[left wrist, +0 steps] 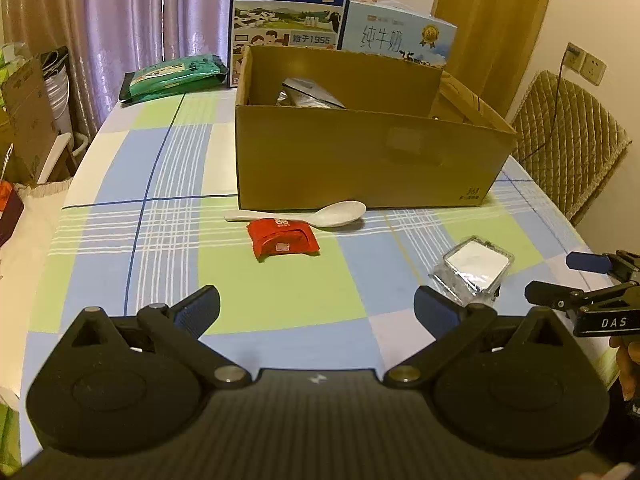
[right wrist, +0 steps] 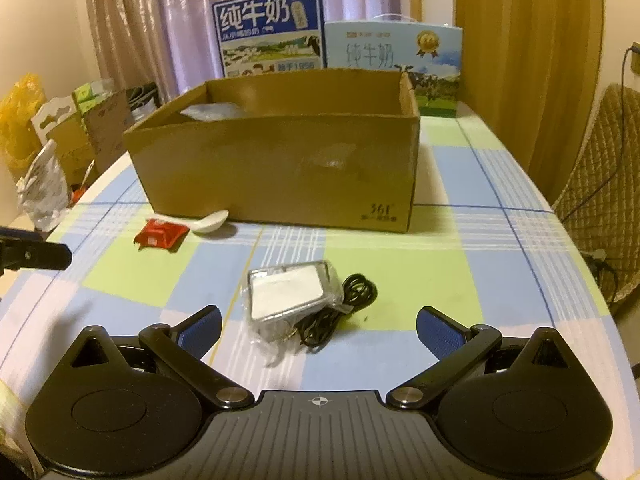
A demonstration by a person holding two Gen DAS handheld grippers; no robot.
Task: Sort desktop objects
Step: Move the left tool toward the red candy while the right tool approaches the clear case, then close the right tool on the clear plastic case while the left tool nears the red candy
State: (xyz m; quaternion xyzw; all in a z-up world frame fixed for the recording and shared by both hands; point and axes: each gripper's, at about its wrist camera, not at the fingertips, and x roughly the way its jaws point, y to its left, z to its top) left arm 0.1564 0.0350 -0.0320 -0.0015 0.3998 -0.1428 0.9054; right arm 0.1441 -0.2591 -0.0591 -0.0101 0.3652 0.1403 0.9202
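Observation:
An open cardboard box [left wrist: 360, 156] [right wrist: 280, 168] stands mid-table with a silvery packet [left wrist: 308, 96] inside. In front of it lie a white spoon [left wrist: 316, 214] [right wrist: 204, 222] and a red packet [left wrist: 282, 238] [right wrist: 160, 234]. A clear plastic case with a white insert [left wrist: 476, 266] [right wrist: 288, 290] lies nearer, with a black cable [right wrist: 344, 304] beside it. My left gripper [left wrist: 316, 306] is open above the cloth, short of the red packet. Just short of the clear case, my right gripper [right wrist: 318, 326] stands open. Both hold nothing.
Two milk cartons [left wrist: 292, 12] [right wrist: 392, 64] stand behind the box. A green packet [left wrist: 172, 76] lies at the far left of the checked tablecloth [left wrist: 160, 200]. A quilted chair [left wrist: 564, 140] is at the right, with bags and cardboard [right wrist: 60, 132] off the left edge.

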